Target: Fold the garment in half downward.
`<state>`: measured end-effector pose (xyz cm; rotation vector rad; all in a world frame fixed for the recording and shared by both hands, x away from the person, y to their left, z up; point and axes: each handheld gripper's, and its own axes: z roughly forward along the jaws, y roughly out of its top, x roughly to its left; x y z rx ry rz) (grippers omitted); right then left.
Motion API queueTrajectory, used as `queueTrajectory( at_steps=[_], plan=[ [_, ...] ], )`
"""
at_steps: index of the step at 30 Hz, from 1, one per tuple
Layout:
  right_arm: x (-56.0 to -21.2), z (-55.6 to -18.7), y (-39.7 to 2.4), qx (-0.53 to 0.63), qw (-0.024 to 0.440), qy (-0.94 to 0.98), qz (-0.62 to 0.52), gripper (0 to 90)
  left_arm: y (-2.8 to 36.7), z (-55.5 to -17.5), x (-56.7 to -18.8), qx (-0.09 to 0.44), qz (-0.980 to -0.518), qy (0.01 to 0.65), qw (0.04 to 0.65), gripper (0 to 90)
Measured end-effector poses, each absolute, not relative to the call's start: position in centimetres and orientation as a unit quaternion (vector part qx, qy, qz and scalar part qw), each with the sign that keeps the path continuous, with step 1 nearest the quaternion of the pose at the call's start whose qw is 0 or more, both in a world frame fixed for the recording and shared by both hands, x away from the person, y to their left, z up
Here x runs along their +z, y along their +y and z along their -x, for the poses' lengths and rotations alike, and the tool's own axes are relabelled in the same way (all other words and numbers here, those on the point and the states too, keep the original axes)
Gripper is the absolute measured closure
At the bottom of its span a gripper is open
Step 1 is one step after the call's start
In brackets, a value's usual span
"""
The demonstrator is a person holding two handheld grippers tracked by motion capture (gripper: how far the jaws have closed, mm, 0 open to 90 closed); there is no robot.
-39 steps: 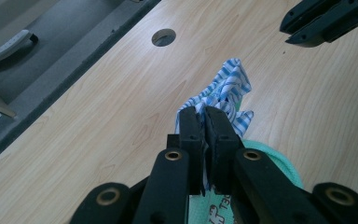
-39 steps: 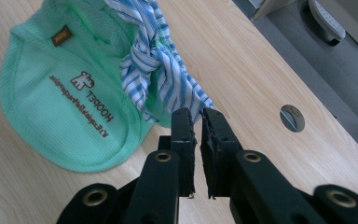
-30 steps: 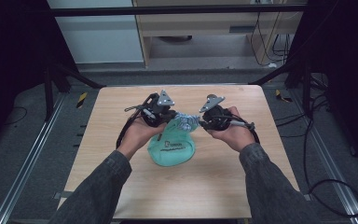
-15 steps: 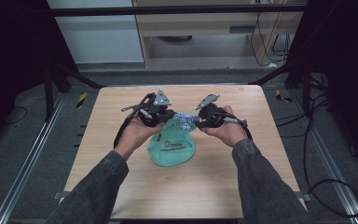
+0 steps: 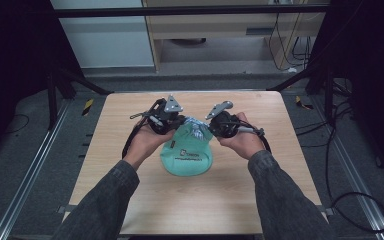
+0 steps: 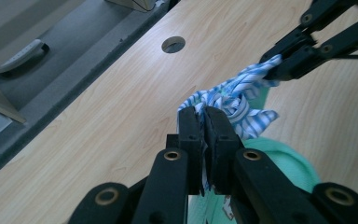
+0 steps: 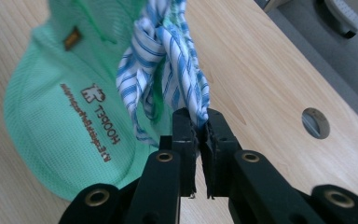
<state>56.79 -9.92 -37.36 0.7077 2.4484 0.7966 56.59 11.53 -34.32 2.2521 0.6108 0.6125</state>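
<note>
High view: left claw (image 5: 179,121) grips one end of the striped cloth (image 5: 195,126); right claw (image 5: 211,125), jaws just closed, grips the other. Cloth spans between them above the green bag (image 5: 187,156) on the tabletop (image 5: 105,150).

Wooden table (image 5: 130,125), grey floor (image 5: 25,150), dim surroundings.

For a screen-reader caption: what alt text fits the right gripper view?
The right gripper has its black jaws shut on a blue-and-white striped cloth, which rises from a green mesh bag lying on the wooden table.
</note>
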Motion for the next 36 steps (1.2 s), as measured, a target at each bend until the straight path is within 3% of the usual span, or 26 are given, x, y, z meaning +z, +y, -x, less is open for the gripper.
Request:
queueTrajectory(
  at_steps=[16, 36],
  plan=[
    [-39.1, -54.0, -8.1, 0.271, 0.257, 0.902, -0.215, 84.7, 13.6, -55.2, -38.3, 0.240, -0.874, 0.232, 0.352, 86.0],
    [-43.0, -51.9, -6.9, 0.260, 0.249, 0.913, -0.192, 84.5, 15.0, -52.3, -42.7, 0.226, -0.883, 0.222, 0.346, 86.3]
  ],
)
